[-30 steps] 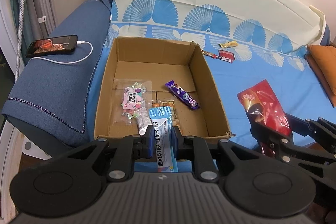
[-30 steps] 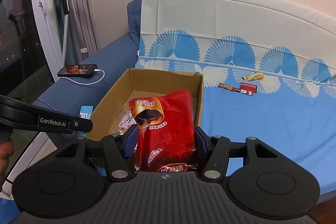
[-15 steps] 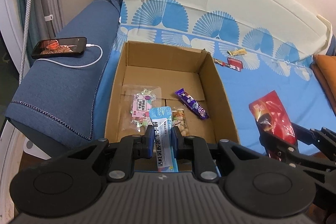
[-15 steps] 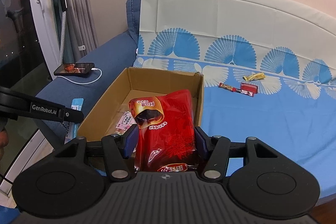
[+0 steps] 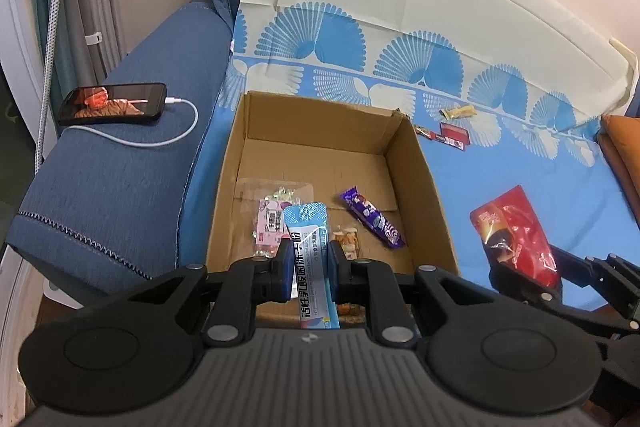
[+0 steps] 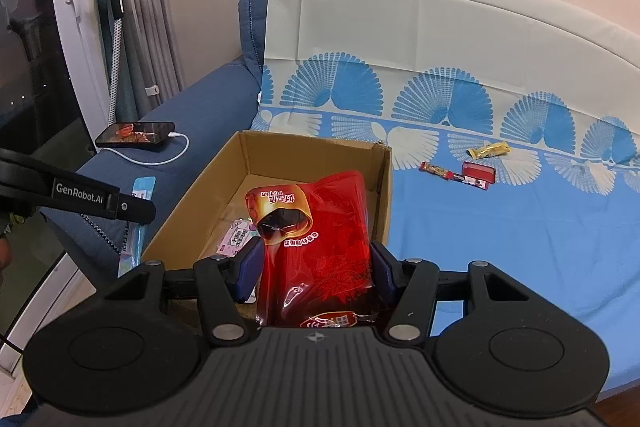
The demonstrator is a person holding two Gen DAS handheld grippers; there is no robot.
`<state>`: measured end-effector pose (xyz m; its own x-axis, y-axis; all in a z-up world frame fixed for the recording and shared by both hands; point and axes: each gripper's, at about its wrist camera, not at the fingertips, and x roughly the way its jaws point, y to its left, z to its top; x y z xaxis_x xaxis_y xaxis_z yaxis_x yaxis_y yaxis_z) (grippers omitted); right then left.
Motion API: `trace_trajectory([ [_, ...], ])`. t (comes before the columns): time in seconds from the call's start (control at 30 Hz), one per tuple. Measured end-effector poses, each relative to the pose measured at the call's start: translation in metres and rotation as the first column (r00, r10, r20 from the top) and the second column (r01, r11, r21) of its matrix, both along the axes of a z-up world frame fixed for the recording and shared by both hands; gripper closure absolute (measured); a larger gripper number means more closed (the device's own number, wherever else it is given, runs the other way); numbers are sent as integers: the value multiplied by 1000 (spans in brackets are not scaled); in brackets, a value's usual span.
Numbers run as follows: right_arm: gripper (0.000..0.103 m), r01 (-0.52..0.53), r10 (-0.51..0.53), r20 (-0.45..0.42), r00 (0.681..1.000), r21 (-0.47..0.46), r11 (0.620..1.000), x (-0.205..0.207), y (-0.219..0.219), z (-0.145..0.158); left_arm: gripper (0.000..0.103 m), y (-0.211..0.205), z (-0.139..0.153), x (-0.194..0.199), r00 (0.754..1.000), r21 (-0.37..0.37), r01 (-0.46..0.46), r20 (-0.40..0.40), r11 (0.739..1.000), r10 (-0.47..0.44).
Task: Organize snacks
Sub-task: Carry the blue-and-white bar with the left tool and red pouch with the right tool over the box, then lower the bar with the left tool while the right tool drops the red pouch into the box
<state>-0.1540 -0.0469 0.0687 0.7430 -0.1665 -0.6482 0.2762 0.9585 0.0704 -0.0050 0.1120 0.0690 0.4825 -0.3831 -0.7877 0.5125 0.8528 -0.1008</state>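
Through my left wrist camera, my left claw [image 5: 308, 267] stays clamped on the light-blue foil sachet [image 5: 310, 255], now carried over the near edge of the open brown cardboard box [image 5: 424, 187].

Through my right wrist camera, my right claw [image 6: 314, 269] keeps gripping the glossy red snack bag [image 6: 320, 227], edging nearer the box [image 6: 380, 195]. Both look ready to drop in.

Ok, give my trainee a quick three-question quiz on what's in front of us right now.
1. True or false: the cardboard box is empty.
2. What does the right gripper hold? A red bag B phone C cushion
3. Fill in: the left gripper grips a light blue ____.

Key: 1 false, a purple bar and clear packets lie inside. 2 A. 3 stick pack.
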Motion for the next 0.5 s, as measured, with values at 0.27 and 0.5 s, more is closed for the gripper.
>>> trace_trajectory([
  [0.27, 44, -13, 13, -6, 1000, 13, 1000, 24, -7, -5, 84, -9, 0, 18, 1000, 8, -4, -2, 1000, 4],
  [0.5, 44, -20, 21, -24, 1000, 34, 999, 47, -15, -17, 84, -25, -9, 41, 1000, 26, -10, -11, 1000, 11],
])
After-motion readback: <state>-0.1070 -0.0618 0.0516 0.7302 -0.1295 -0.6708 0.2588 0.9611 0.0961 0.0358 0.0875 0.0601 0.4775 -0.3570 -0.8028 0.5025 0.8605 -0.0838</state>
